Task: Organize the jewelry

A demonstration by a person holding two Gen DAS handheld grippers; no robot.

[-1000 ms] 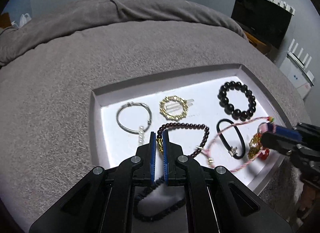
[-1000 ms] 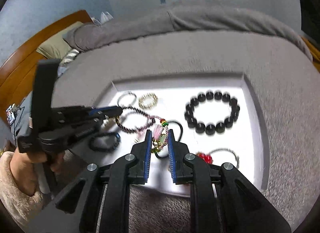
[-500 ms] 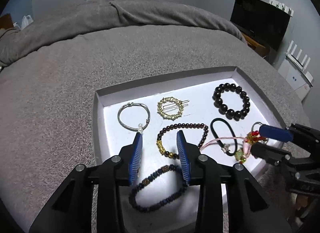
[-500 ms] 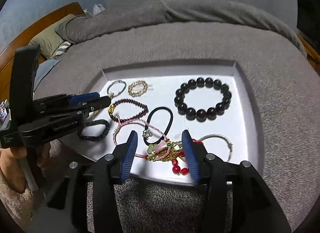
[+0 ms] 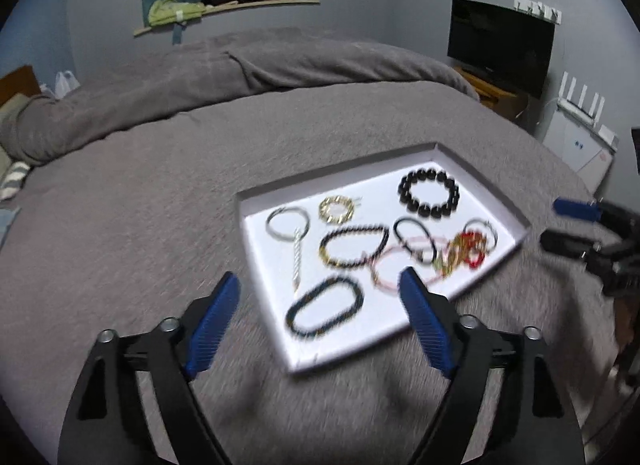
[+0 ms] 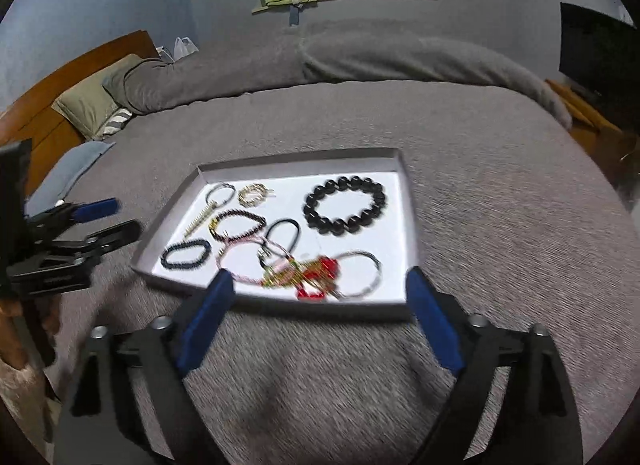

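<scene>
The left gripper (image 5: 316,297) has its blue-padded fingers (image 5: 216,321) spread wide and holds nothing; the right gripper (image 6: 316,297) is likewise spread and unladen, its fingers (image 6: 206,317) hanging over the near rim of the shallow white cardboard tray (image 6: 280,307) that lies on the grey fleece-covered bed (image 6: 500,225). All the jewelry sits inside that tray. In the right wrist view, a tangle of pink cord, gold beads and red beads (image 6: 308,275) lies at the tray's six o'clock edge, overlapping a thin silver bangle (image 6: 366,271) toward five o'clock; a small dark-blue beaded bracelet (image 6: 186,253) rests at eight o'clock, a dark-red beaded bracelet (image 6: 238,225) and a black elastic hair tie (image 6: 282,235) near the centre, a chunky black round-bead bracelet (image 6: 345,205) at two o'clock, and a gold ring-shaped hair clip (image 6: 254,194) with a slim silver bangle carrying a pearl strand (image 6: 218,197) at eleven o'clock. All of it looks light. The beaded loops are likely limp and will sag, so pinching across one strand at the rim suits them; the smooth round beads may slip. The tangle probably needs both grippers pulling gently apart, since thin cord could snag or snap.
</scene>
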